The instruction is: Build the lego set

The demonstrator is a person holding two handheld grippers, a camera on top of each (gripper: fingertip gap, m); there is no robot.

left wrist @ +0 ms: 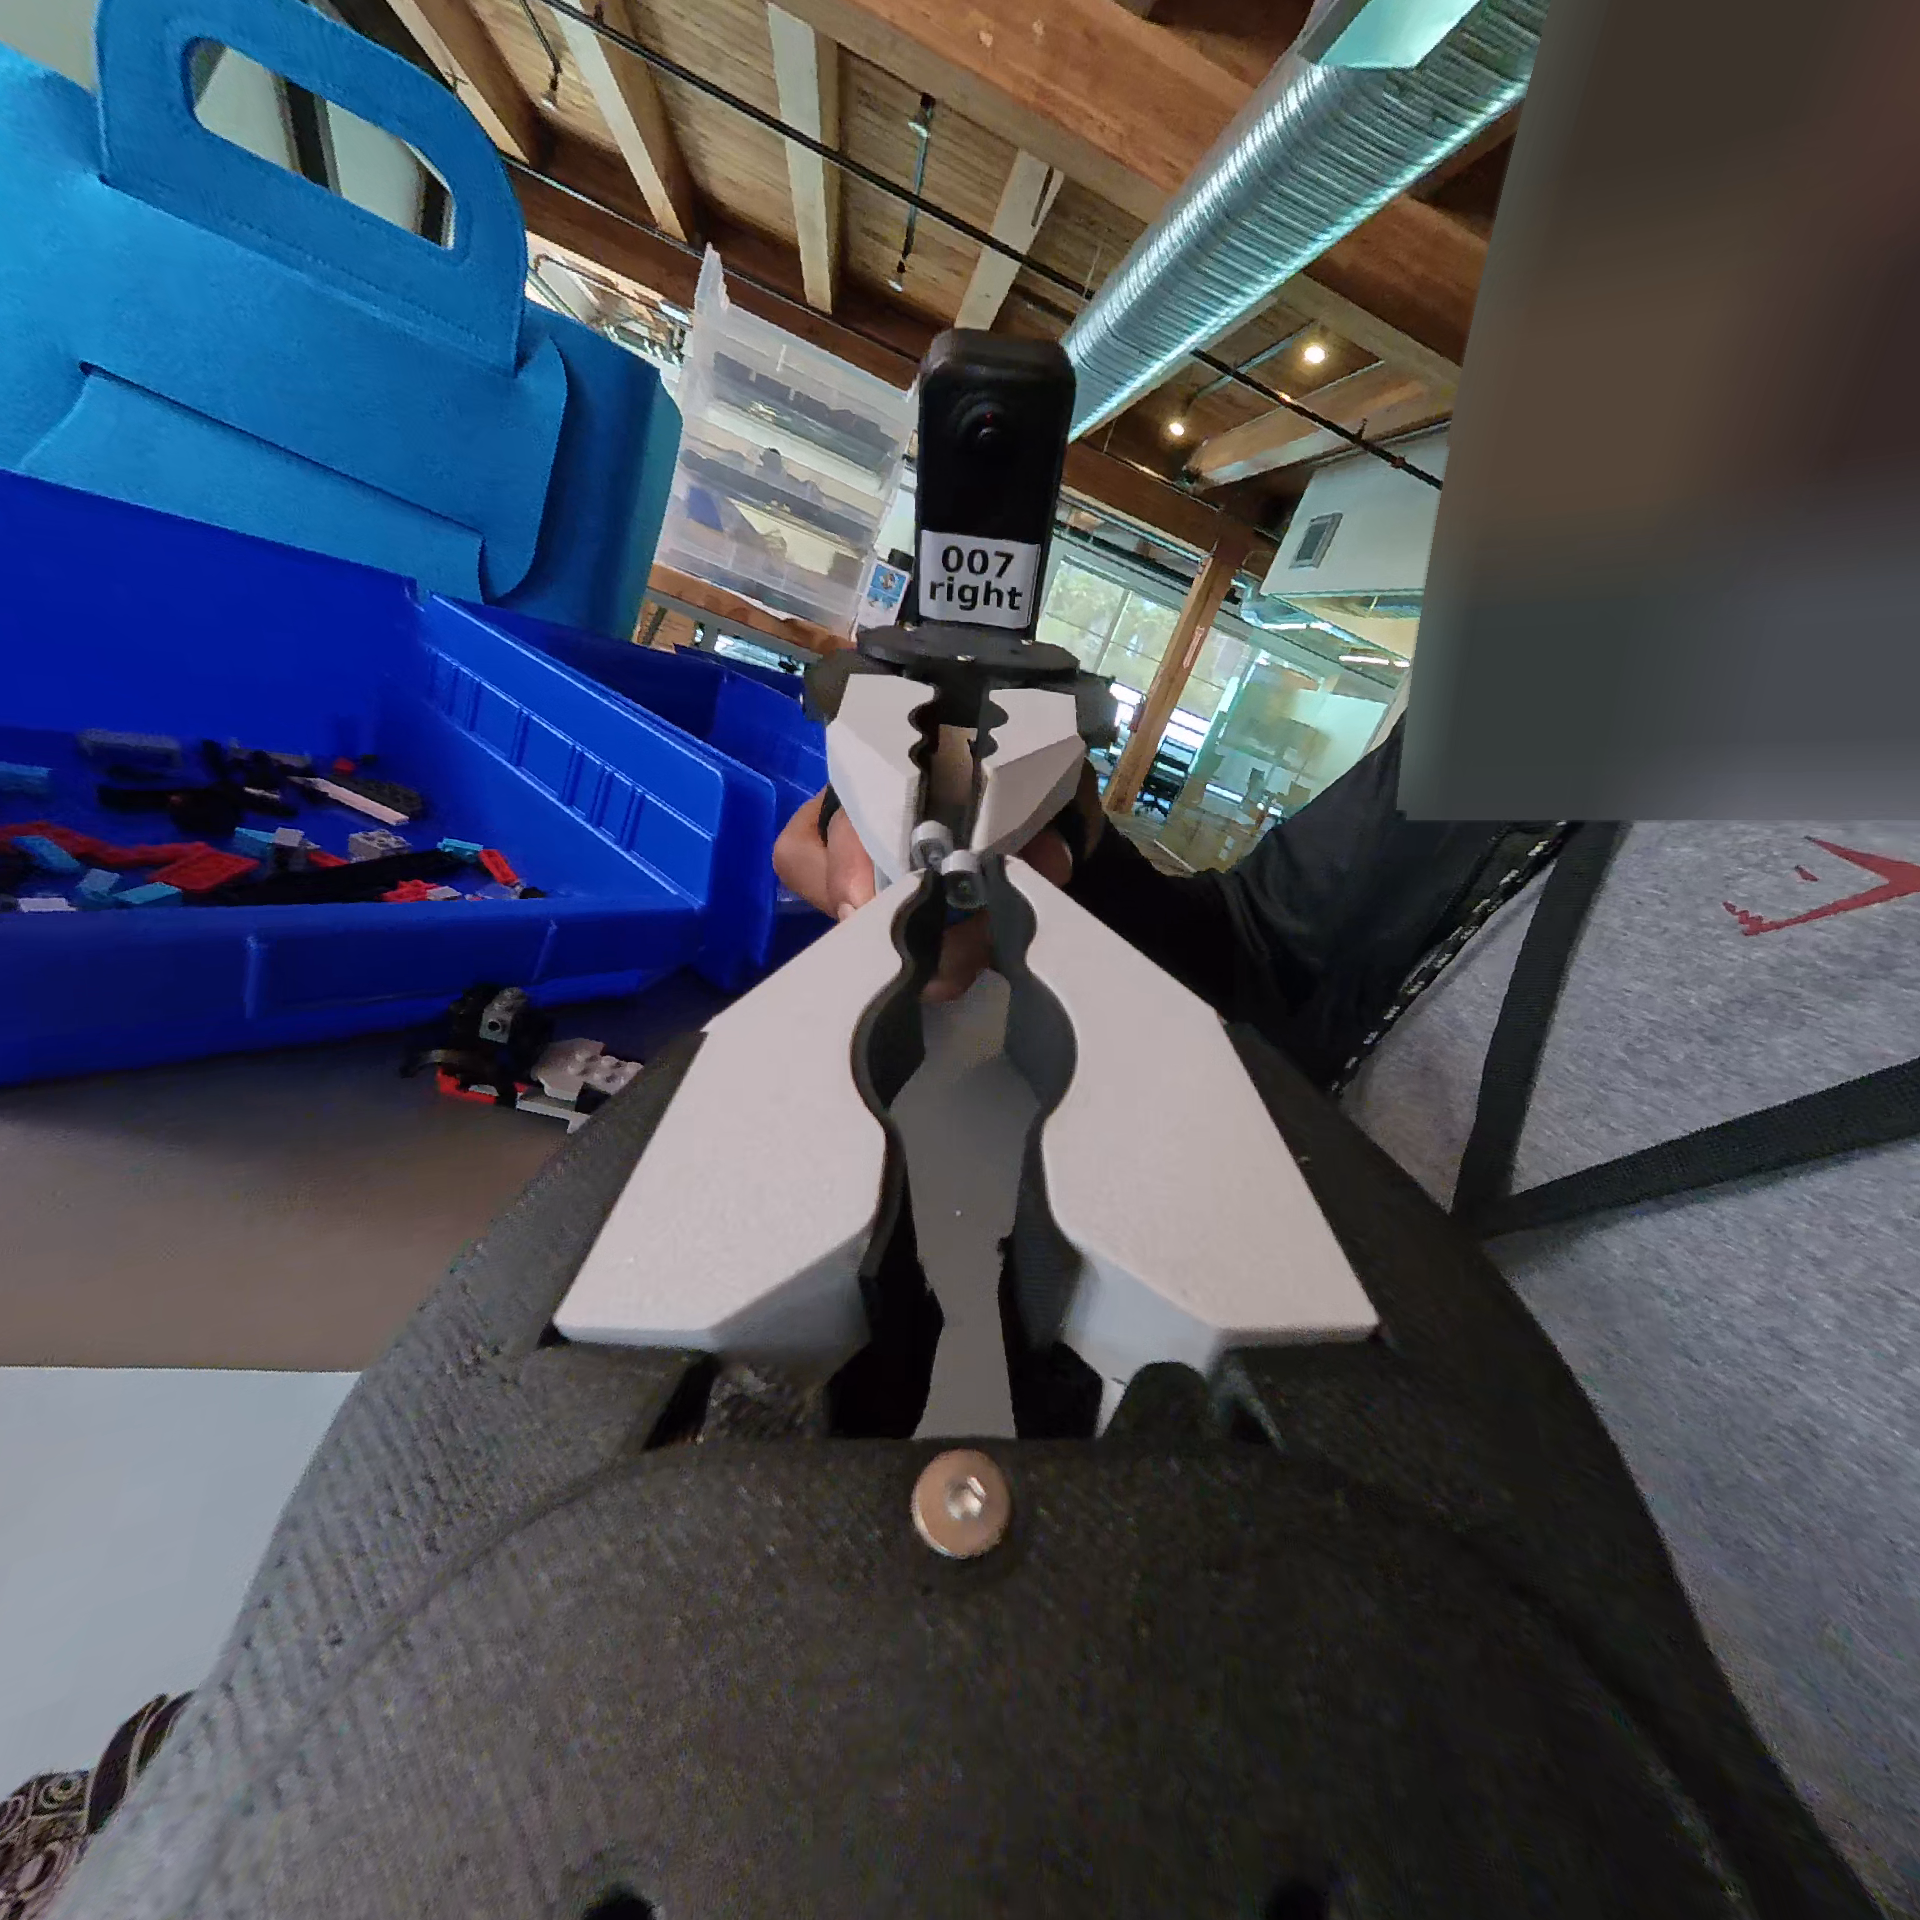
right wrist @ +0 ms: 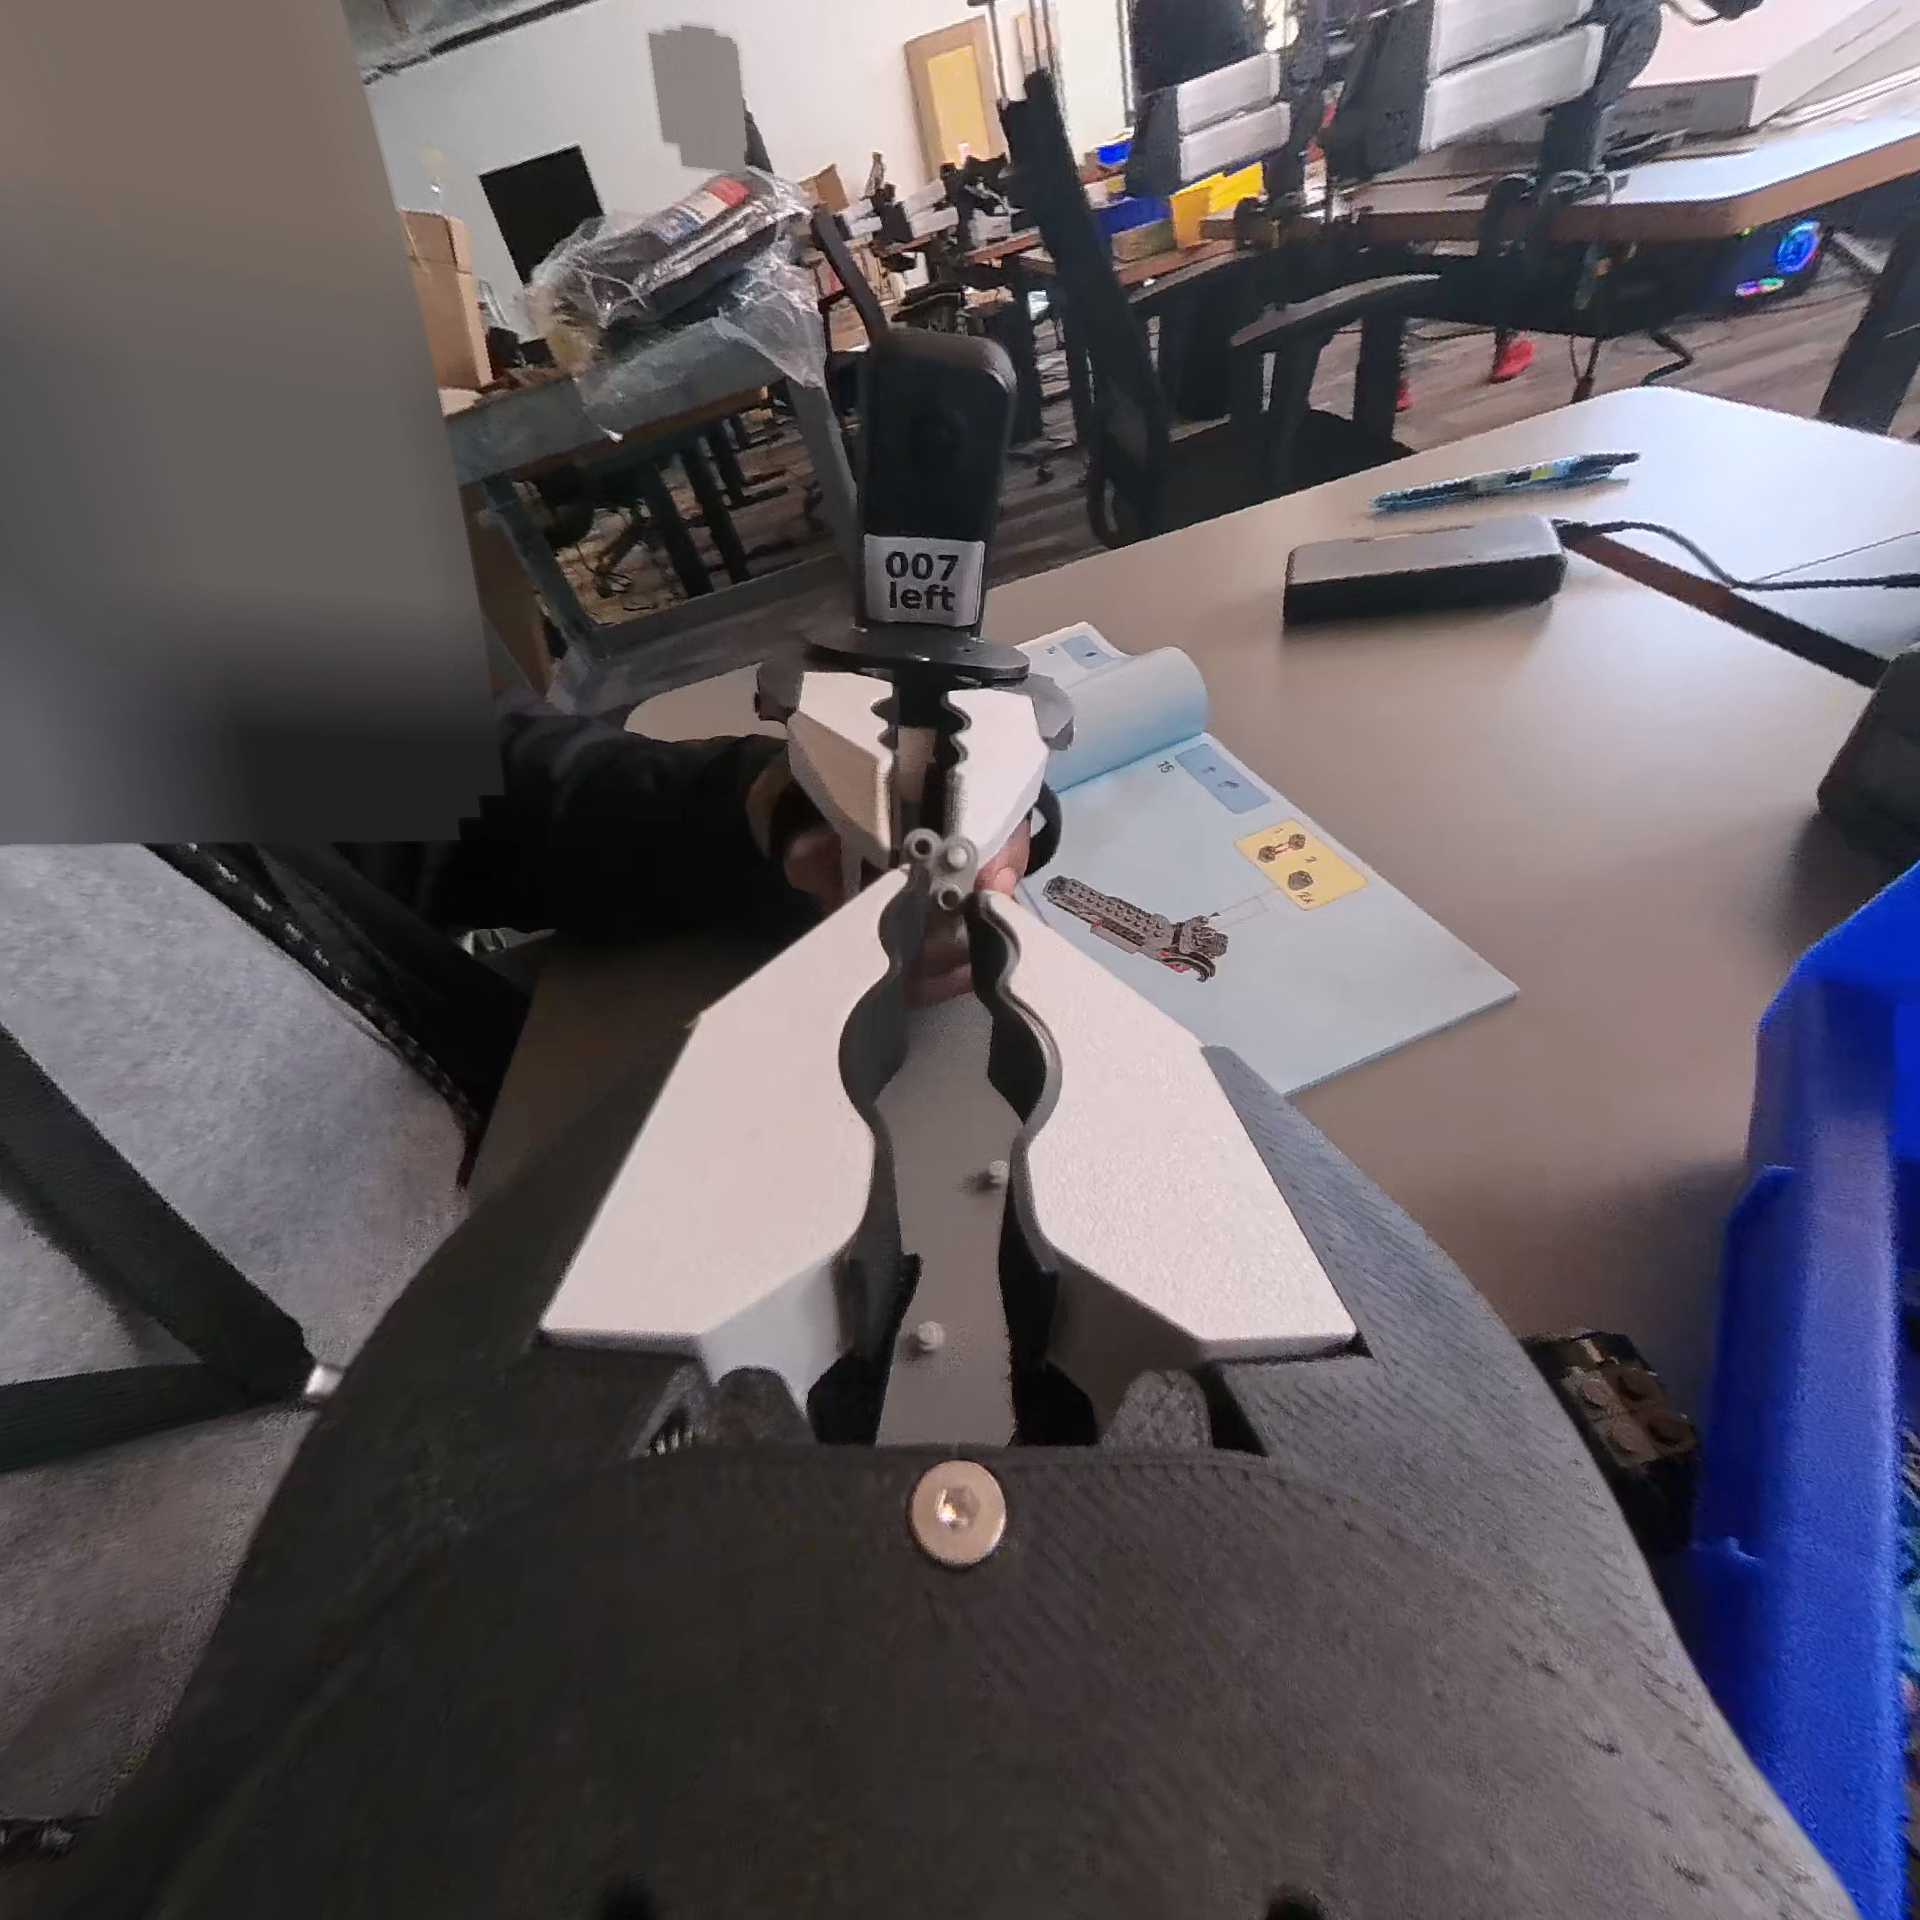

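Both grippers face each other tip to tip above the table edge, in front of the person's grey shirt. Left gripper (left wrist: pixel 961 899) is closed, tips pinching a small grey lego piece (left wrist: pixel 948 857) made of round pegs; the same piece (right wrist: pixel 940 871) shows in the right wrist view. Right gripper (right wrist: pixel 935 883) is also closed, tips meeting on that piece from the opposite side. Which one bears the load, cannot tell.

In the left wrist view, a blue bin (left wrist: pixel 582 727) sits at 9 o'clock, with loose lego bricks (left wrist: pixel 239 831) in red, black, grey and light blue on its floor. A partly built black, red and white lego model (left wrist: pixel 509 1049) lies on the grey table (left wrist: pixel 260 1195) just outside the bin's near wall, at 8 o'clock from the tips.

In the right wrist view, an open instruction booklet (right wrist: pixel 1247 873) lies flat at 3 o'clock from the tips. A black box (right wrist: pixel 1423 566) with a cable sits at 1 o'clock, well apart.
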